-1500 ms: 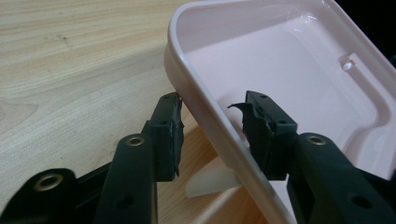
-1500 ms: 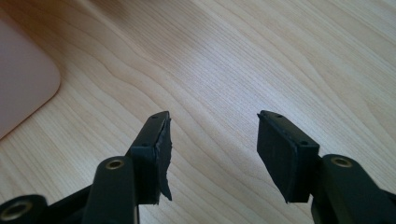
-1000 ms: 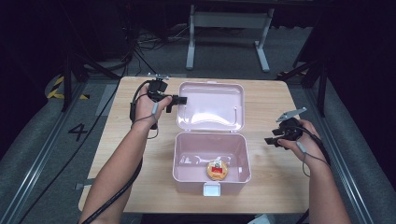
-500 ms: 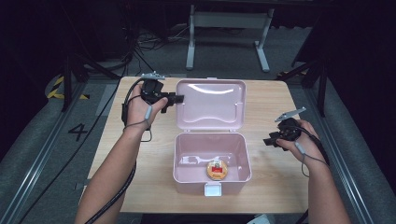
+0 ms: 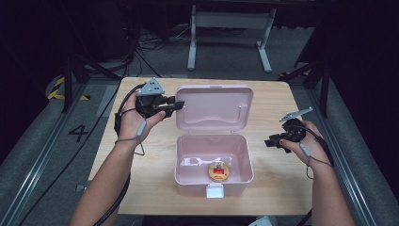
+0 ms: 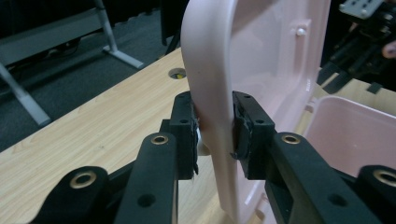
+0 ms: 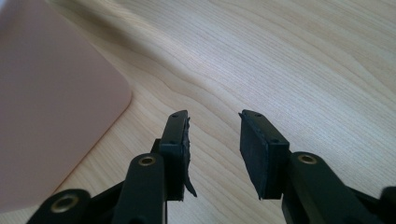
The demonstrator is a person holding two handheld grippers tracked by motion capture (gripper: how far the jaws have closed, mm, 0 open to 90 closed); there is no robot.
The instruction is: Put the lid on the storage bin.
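Between the 2 black jaws of the left tool point(image 6: 215, 128) stands the side edge of the pink lid point(image 6: 243, 84), pinched from both faces with both pads pressed against the plastic. In the high view the left tool point(image 5: 176, 104) sits at the lid's point(image 5: 214, 106) left edge, held in the person's left hand point(image 5: 143, 117), and the lid stands raised behind the open pink lunch box point(image 5: 211, 162). The box lies to the right of that tool and nearer the person, on the wooden worktop point(image 5: 273, 183). Inside the box, toward its front right, rests a round orange-brown item with a red patch on top point(image 5: 219, 170); a pale clear thing lies just beside it to the left, too faint to name. A small white latch point(image 5: 214, 190) hangs at the middle of the box's front wall.

The right tool point(image 5: 270, 141) is held in the right hand point(image 5: 301, 143) off the box's right side, apart from it, its jaws pointing toward the box wall. In the right gripper view the right tool point(image 7: 215, 140) has its jaws set a moderate gap apart with nothing between them, over bare worktop point(image 7: 280, 60); the rounded pink corner of the box point(image 7: 56, 102) lies to the left of the jaws, not touching them. From the left gripper view the box's interior point(image 6: 355, 130) shows just beyond the right jaw, and the other tool appears far off at the upper right.
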